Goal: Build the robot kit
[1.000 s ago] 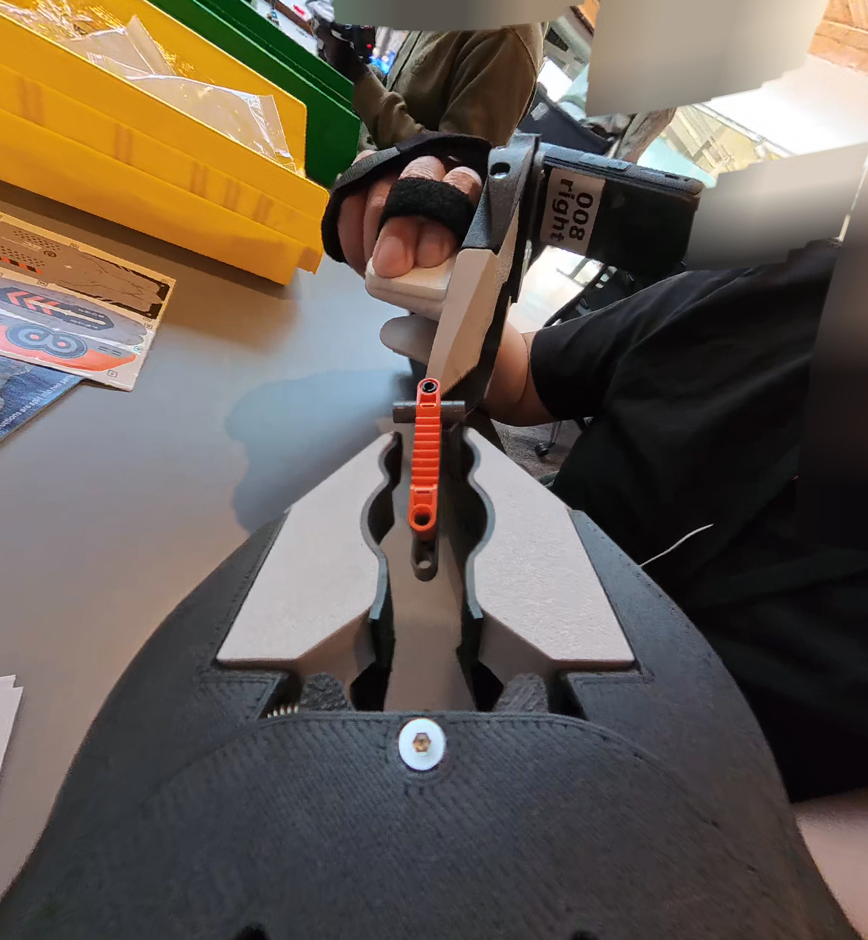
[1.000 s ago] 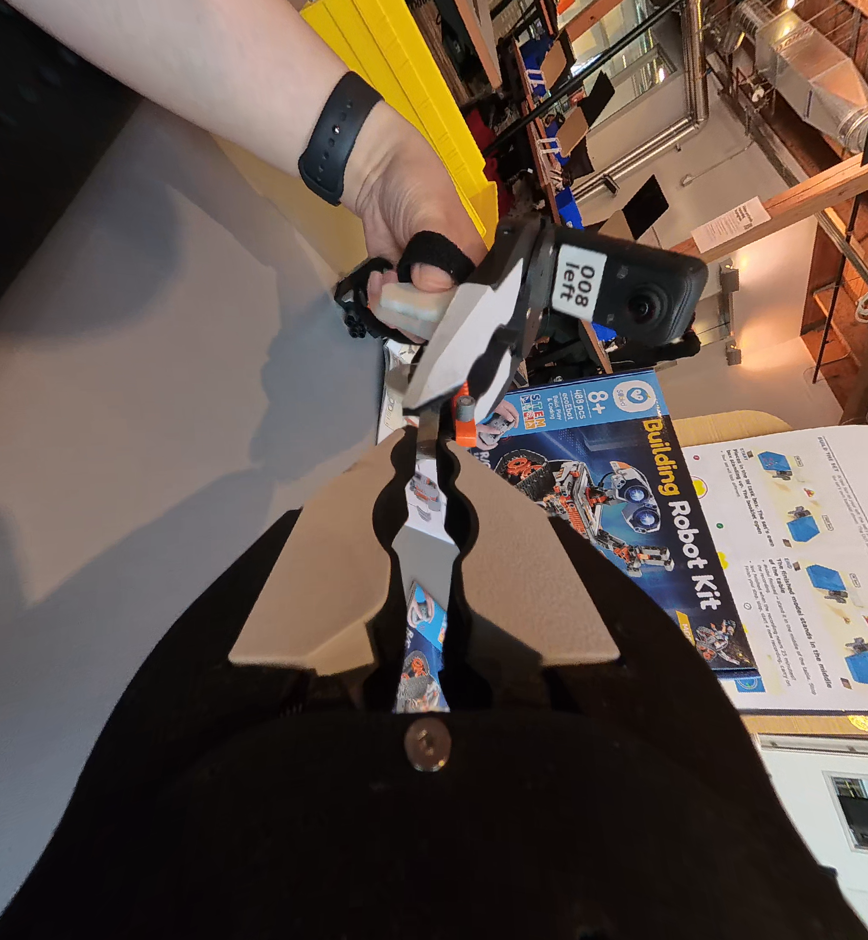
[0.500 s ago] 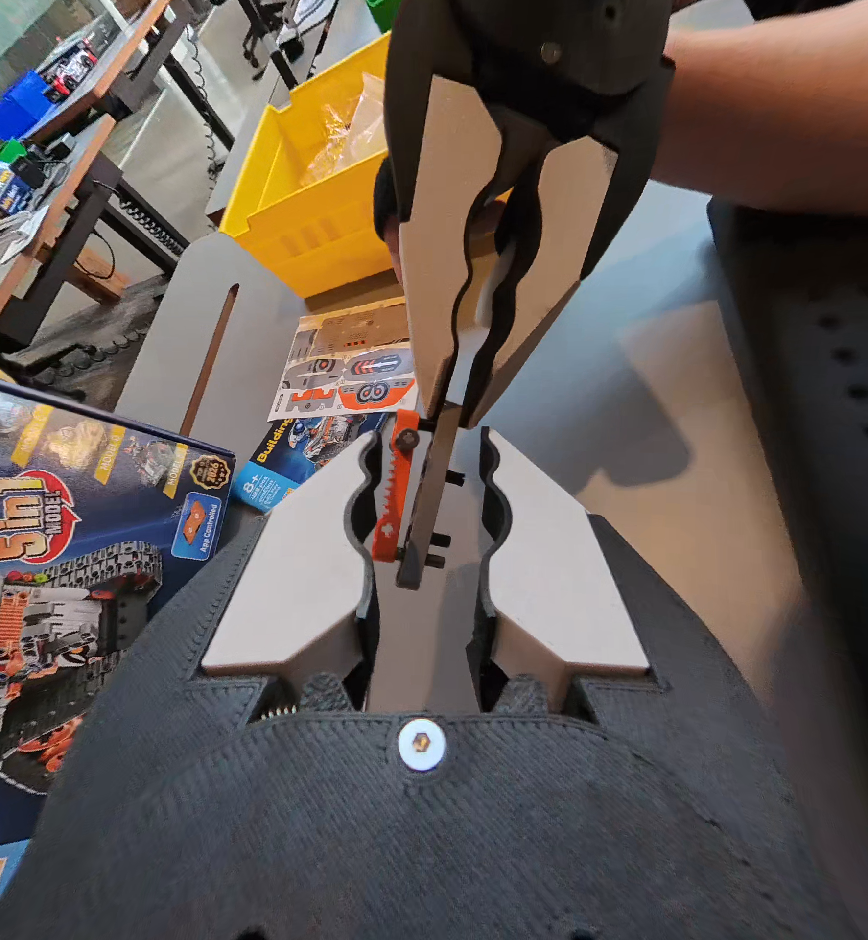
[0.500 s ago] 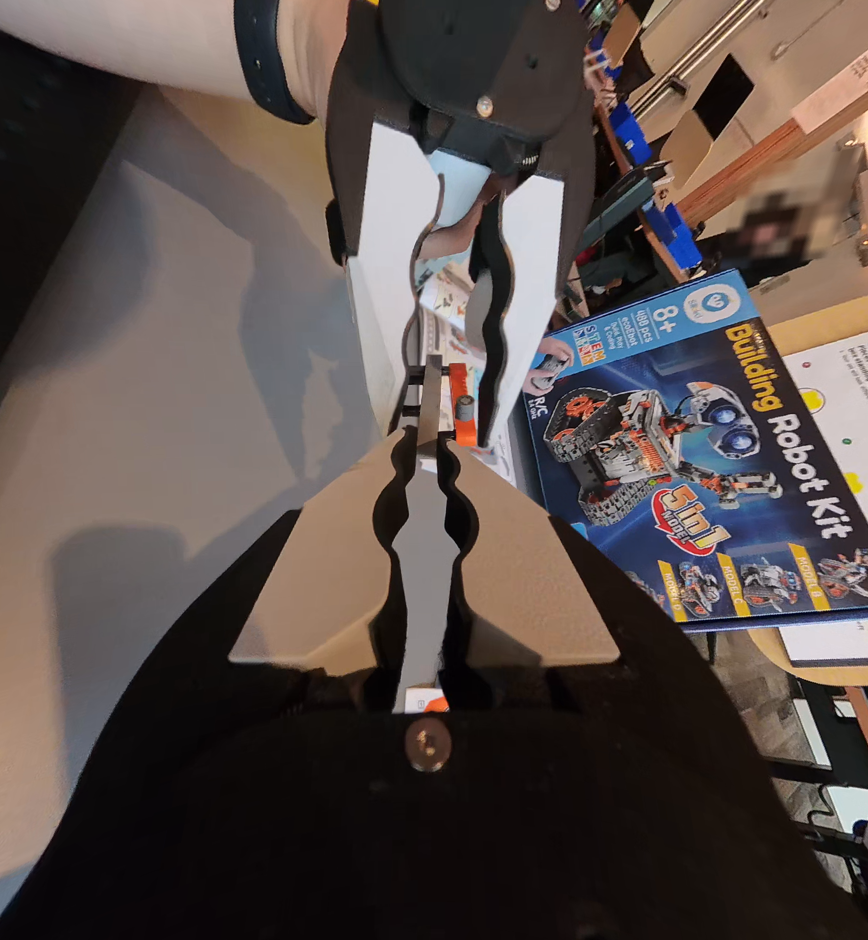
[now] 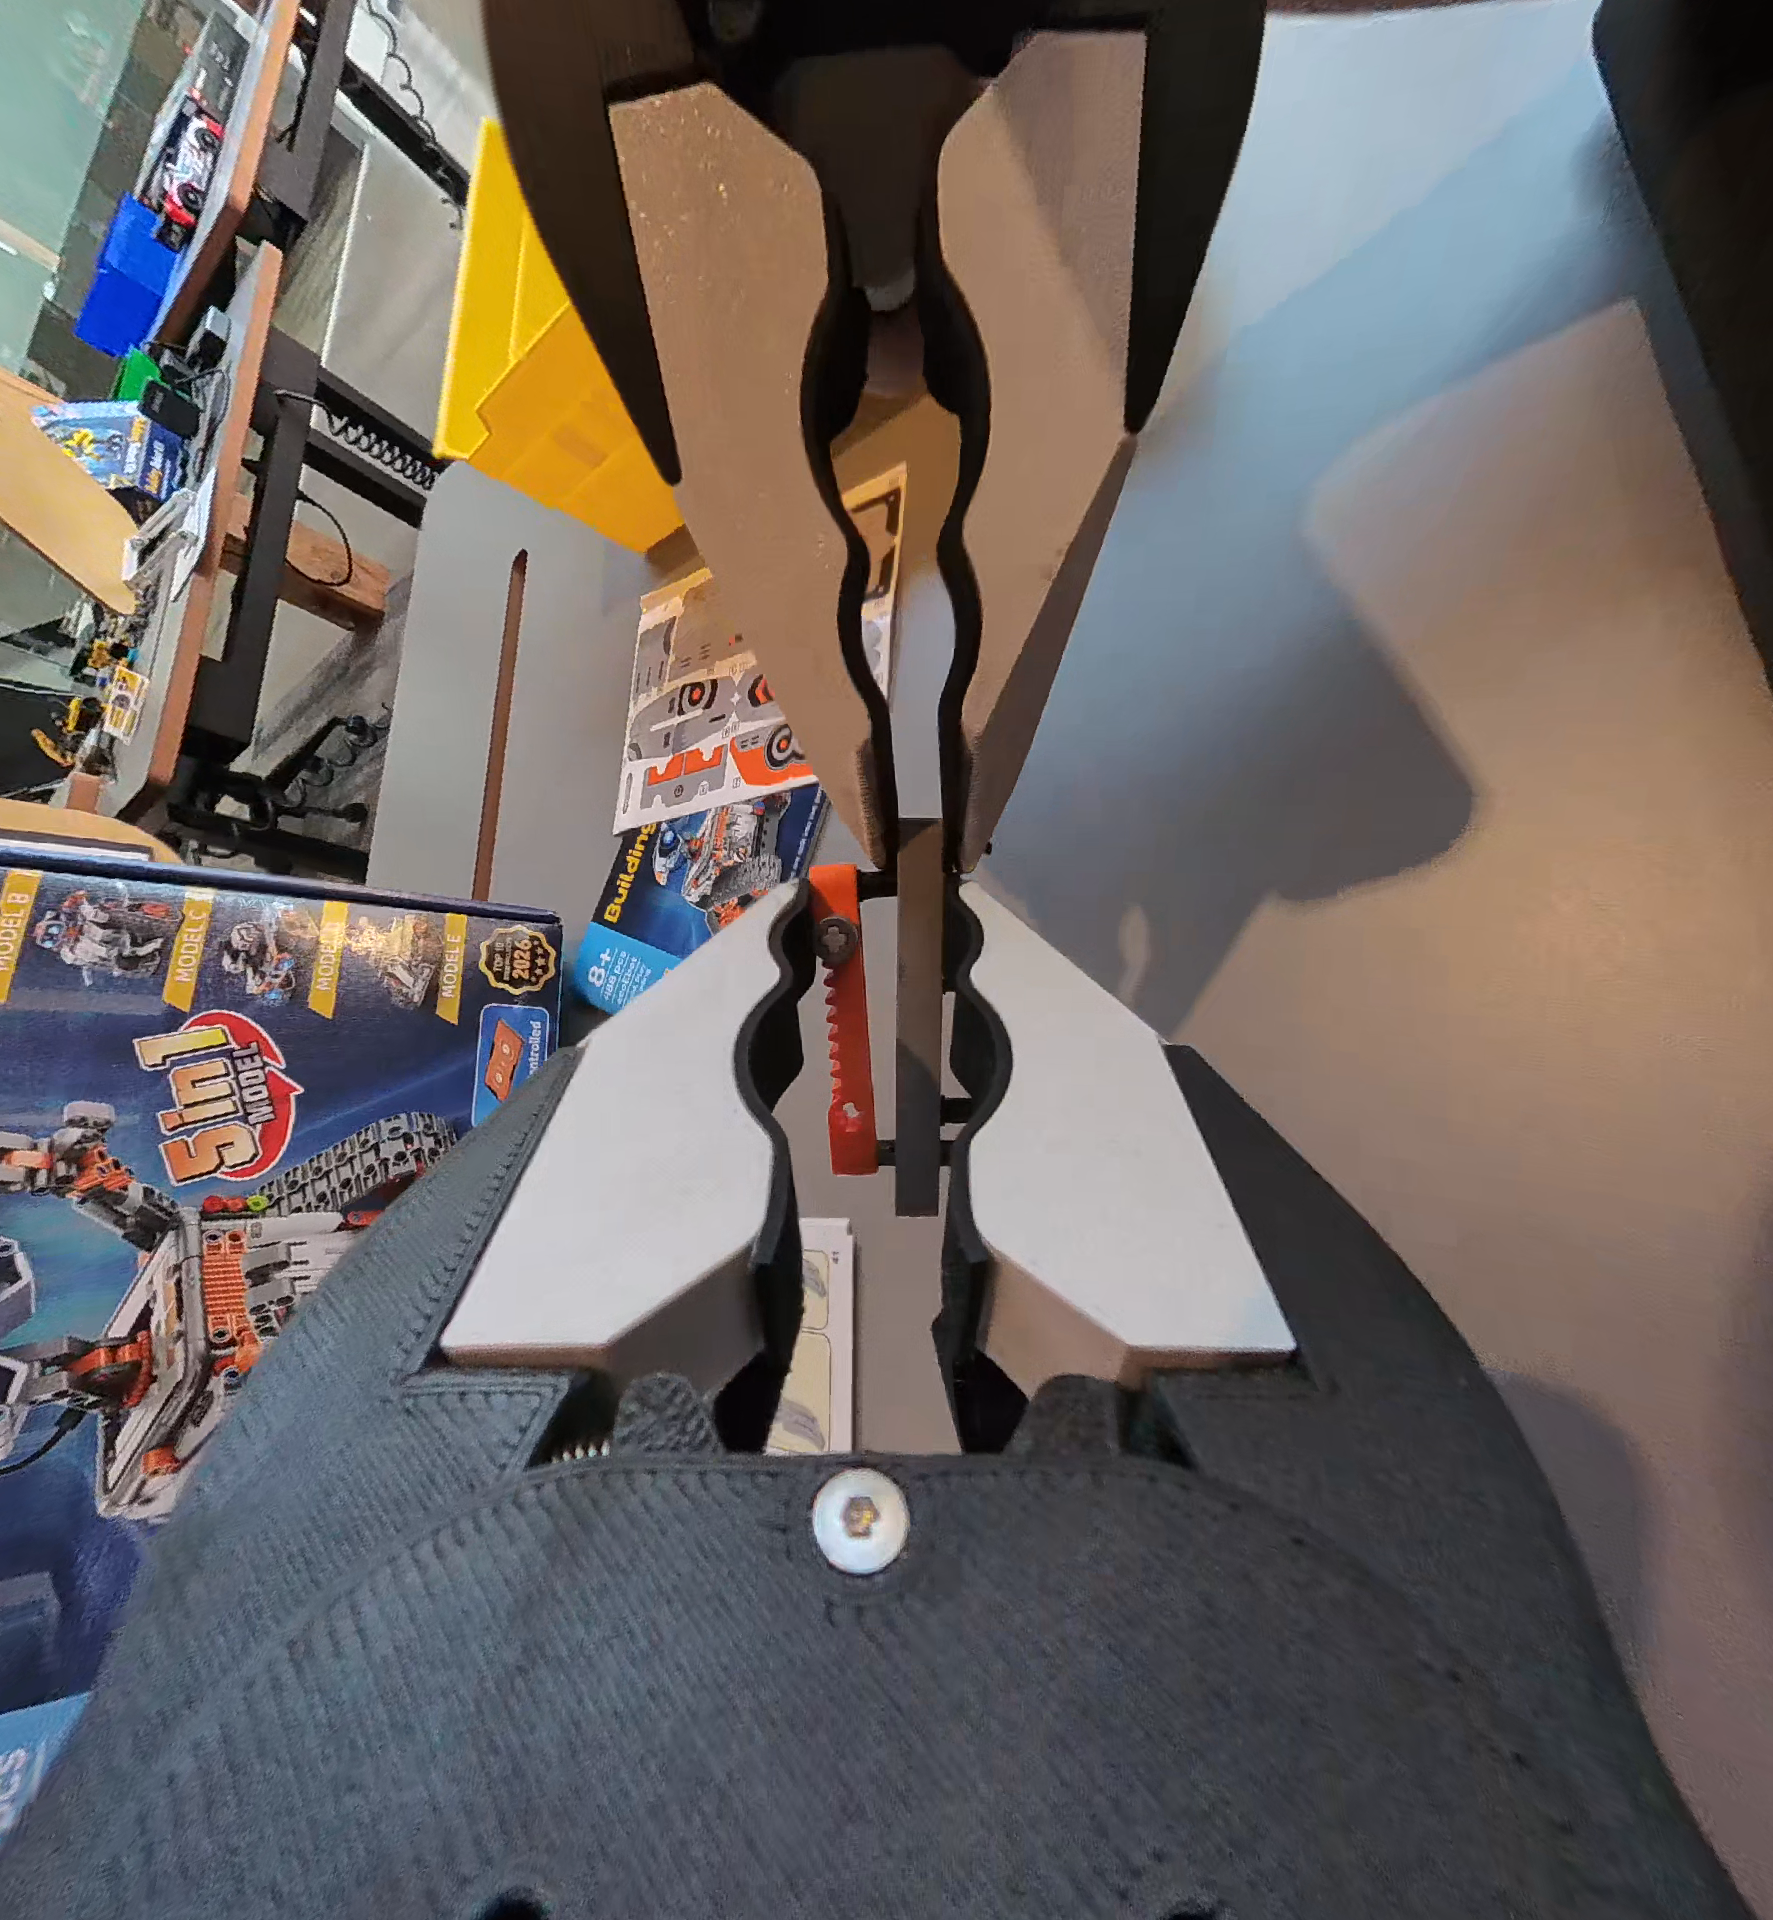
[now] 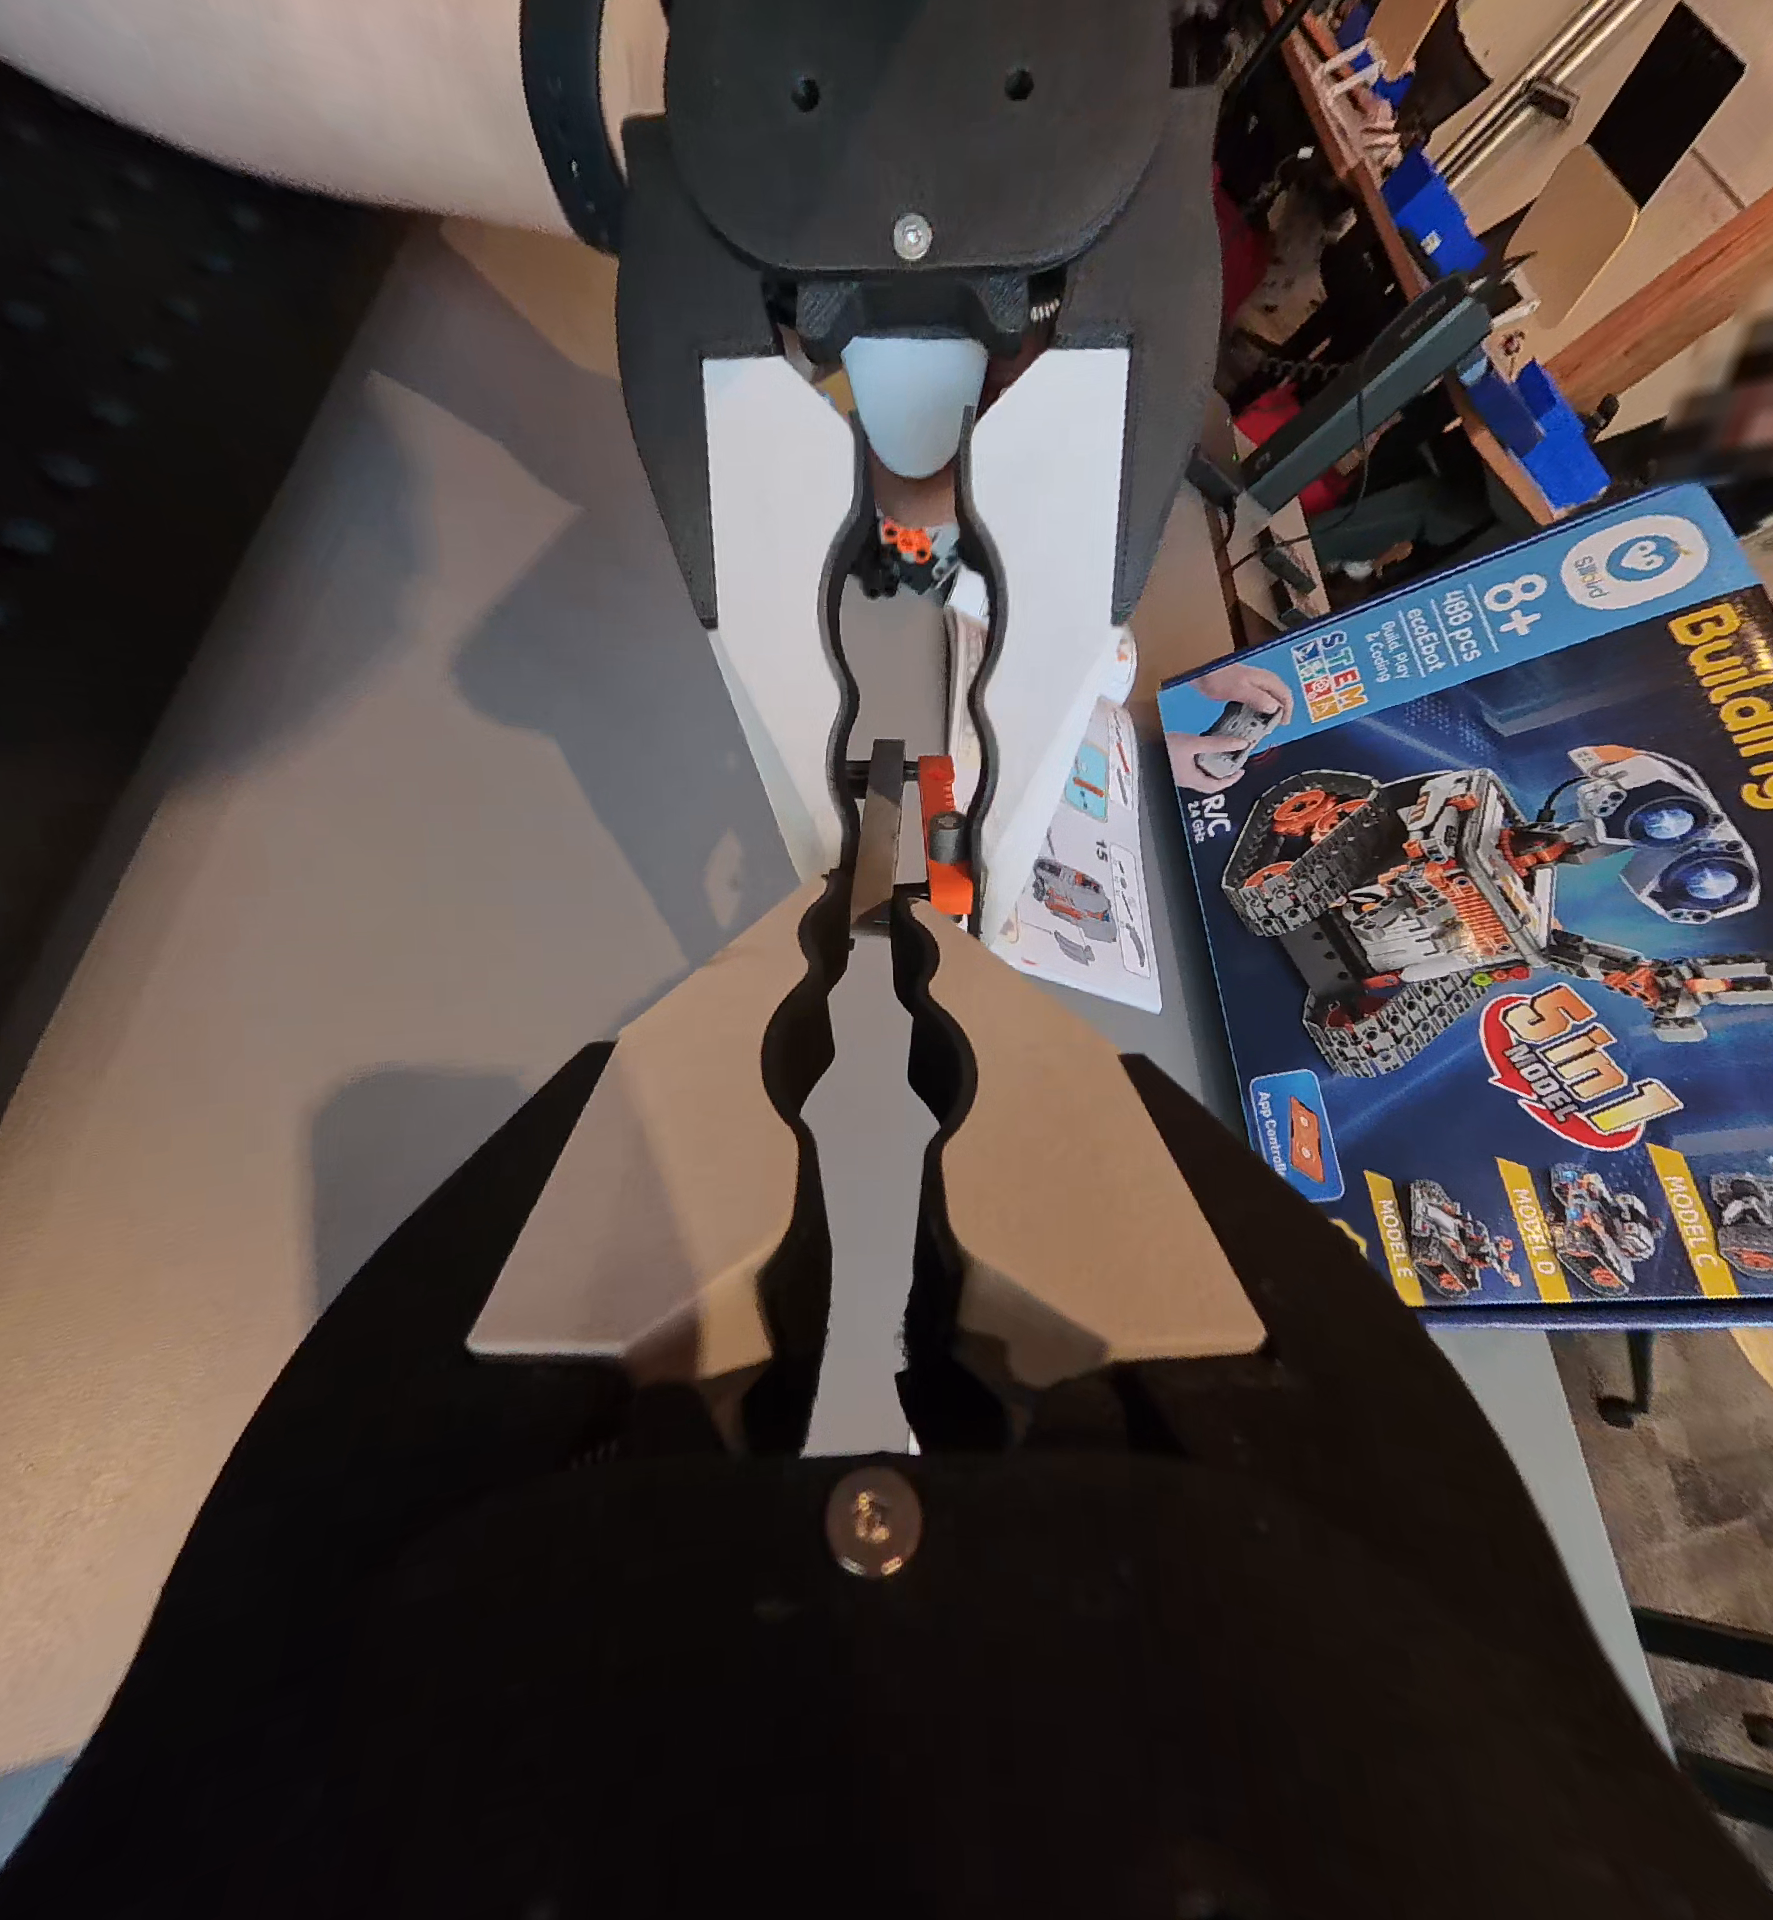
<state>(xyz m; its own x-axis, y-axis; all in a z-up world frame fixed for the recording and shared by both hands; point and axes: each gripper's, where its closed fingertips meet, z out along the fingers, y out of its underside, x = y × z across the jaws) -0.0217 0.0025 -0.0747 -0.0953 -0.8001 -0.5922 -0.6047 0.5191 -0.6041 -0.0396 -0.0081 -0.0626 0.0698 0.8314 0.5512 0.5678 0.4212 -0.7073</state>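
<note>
A small assembly hangs above the grey table [image 5: 1381, 727]: a dark grey beam [image 5: 918, 1039] with an orange toothed rack [image 5: 846, 1049] pinned to its side. My left gripper [image 5: 880, 894] is shut across the rack and beam. My right gripper [image 5: 920, 831] comes in from the top, tip to tip with the left, shut on the beam's far end. In the right wrist view, the right gripper [image 6: 869, 909] pinches the grey beam [image 6: 882, 831], the orange rack [image 6: 939, 831] sits beside it, and the left gripper [image 6: 905, 883] faces me from the top.
A blue robot kit box [image 5: 186, 1091] lies on the table's edge, also in the right wrist view [image 6: 1484, 935]. A sticker sheet [image 5: 695, 727] and yellow bins [image 5: 539, 395] lie farther off. An open instruction booklet [image 6: 1090, 883] lies under the grippers. Workshop benches stand behind. Only a small space, under 4 cm, lies between the two pairs of fingers.
Both grippers have swung round over the table with the assembly between them. They now face each other tip to tip, and the beam lies lengthwise between the left fingers.
</note>
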